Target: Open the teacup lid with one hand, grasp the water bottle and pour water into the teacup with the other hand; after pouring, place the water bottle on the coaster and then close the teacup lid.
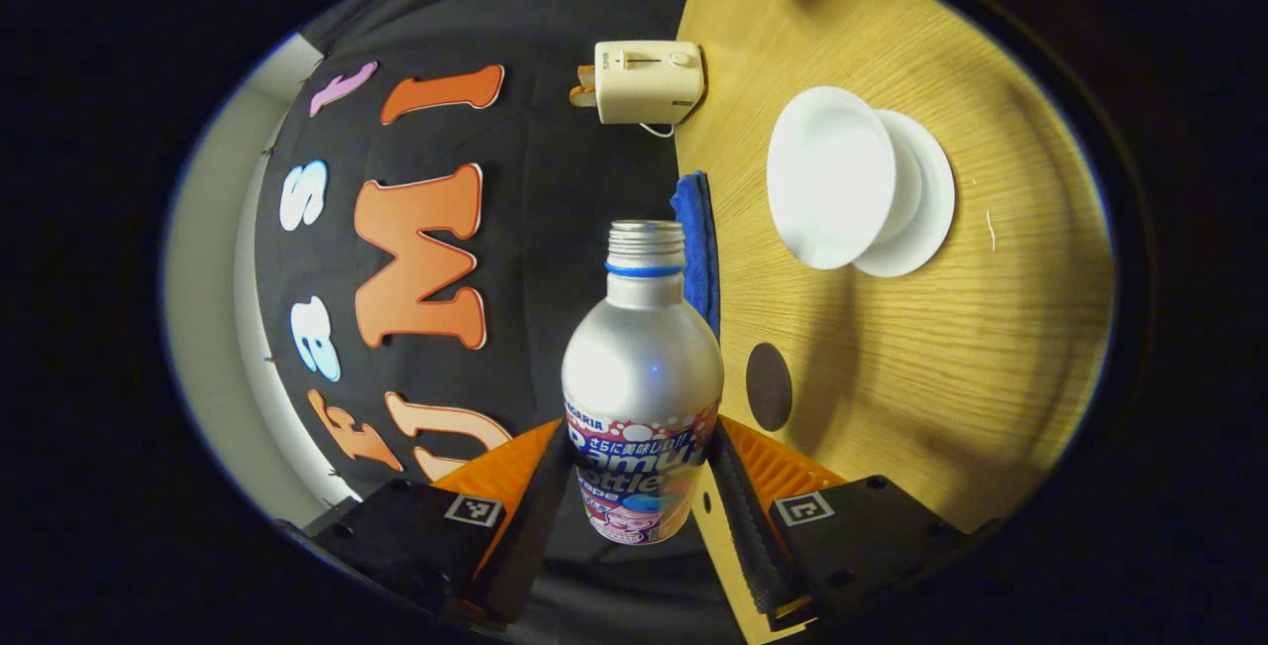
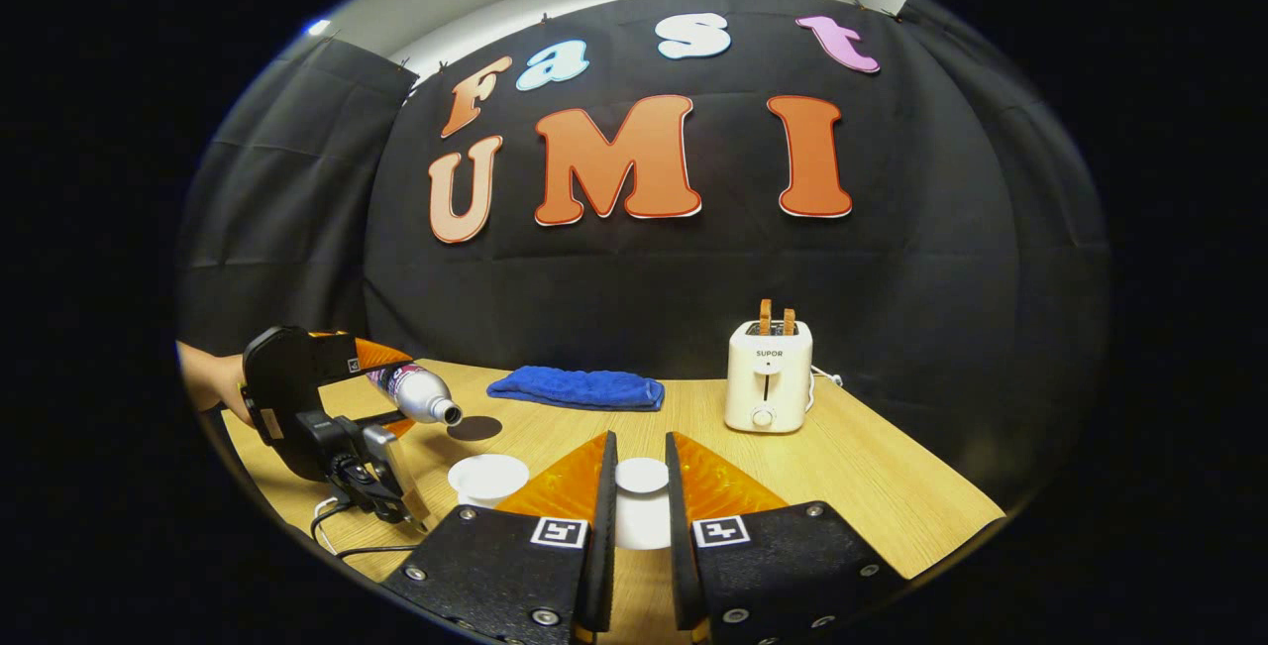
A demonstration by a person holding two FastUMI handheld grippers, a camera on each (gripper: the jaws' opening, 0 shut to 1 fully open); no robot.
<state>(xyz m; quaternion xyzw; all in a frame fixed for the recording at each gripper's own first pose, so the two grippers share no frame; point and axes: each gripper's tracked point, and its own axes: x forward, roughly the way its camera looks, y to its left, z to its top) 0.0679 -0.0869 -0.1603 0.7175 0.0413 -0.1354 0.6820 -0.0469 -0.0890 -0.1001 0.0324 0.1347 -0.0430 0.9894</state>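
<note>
- Left claw [image 1: 639, 486]: both fingers pressed on the water bottle [image 1: 642, 377], held tipped with its uncapped mouth toward the teacup [image 1: 830, 177].
- Right claw [image 2: 639, 496]: narrowly parted, the teacup lid [image 2: 642, 475] between its fingers; whether they press it I cannot tell.
- Counter [image 2: 872, 486]: open teacup beside the lid; dark coaster [image 1: 769, 386], blue cloth [image 2: 578, 388], toaster [image 2: 768, 376] behind.

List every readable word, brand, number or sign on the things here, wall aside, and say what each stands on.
"SUPOR": on the front of the toaster.
Water bottle label: its print is partly covered by the left tongs and wraps round the curve, so it cannot be read whole.
Square markers on the left tongs and on the right tongs: coded patterns, no words.
Numbers: none legible.
</note>
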